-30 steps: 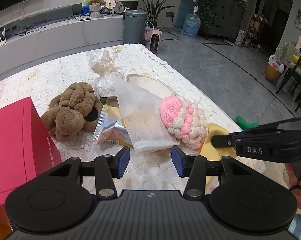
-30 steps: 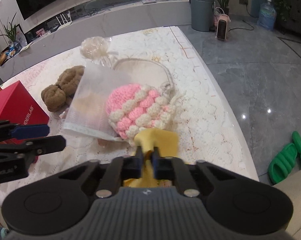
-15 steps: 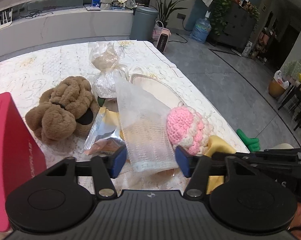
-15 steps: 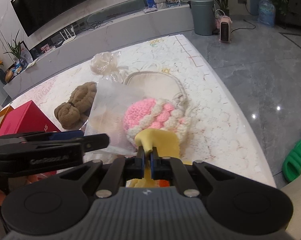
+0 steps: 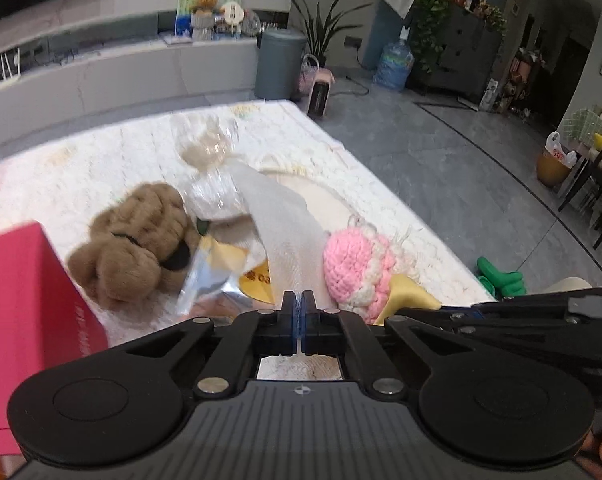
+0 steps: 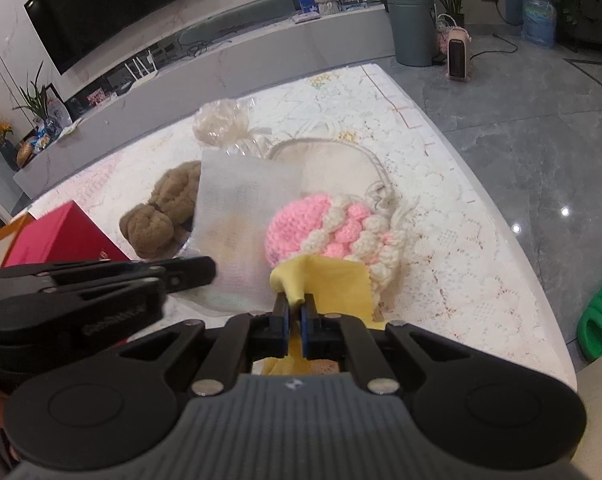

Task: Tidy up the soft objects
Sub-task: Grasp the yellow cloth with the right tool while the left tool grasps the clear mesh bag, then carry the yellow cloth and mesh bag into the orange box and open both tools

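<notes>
White mesh bag [image 5: 285,232] is pinched at its near edge by the closed left tool [image 5: 300,312], lying on the table [image 5: 101,160] at 12 o'clock from it. Right tool [image 6: 296,312] is clamped on a yellow cloth [image 6: 333,280], just under the pink knitted ball [image 6: 321,228]. Brown plush toy [image 5: 137,240] sits at 10 o'clock, red box [image 5: 25,320] at 9 o'clock.

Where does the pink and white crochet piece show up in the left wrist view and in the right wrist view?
Left wrist view: the pink and white crochet piece lies right of centre, just right of the white mesh bag.
Right wrist view: it lies at centre, beyond the yellow cloth held in the right gripper.
Shared landmark: the brown plush toy, left of the mesh bag in both views.
</notes>
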The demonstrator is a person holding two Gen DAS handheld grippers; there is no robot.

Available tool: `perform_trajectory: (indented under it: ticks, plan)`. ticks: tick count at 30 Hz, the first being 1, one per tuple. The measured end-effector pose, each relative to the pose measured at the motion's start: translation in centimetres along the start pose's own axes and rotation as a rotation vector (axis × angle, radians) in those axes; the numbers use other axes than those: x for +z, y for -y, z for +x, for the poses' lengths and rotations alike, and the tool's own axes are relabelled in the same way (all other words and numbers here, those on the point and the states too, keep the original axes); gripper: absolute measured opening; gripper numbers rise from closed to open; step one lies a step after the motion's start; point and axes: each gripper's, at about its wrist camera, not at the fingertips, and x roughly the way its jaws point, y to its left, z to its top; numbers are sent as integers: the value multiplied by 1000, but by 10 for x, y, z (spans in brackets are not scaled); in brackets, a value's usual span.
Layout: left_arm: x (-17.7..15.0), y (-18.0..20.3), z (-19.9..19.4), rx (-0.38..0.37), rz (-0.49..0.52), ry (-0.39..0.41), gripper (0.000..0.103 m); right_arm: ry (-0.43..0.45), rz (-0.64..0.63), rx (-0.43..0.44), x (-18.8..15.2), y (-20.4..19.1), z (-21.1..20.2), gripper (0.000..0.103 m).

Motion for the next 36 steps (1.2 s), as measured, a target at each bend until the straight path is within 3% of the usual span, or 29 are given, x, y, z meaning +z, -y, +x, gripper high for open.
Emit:
perform_trajectory:
  ticks: [14,20,27,36]
  plan:
    - [-16,-4,-114,33,32,152,1,111,-14,65,-8,-42,-72,3]
    - [-36,-14,-159,61,-6,201,1,149,-48,110,-22,-72,-107,3]
    - [-51,-37,-213,141,-46,261,1,167,-103,201,-32,-116,-128,3]
    - [-59,-78,-252,279,-139,307,1,170,-181,354,-34,-199,-128,3]
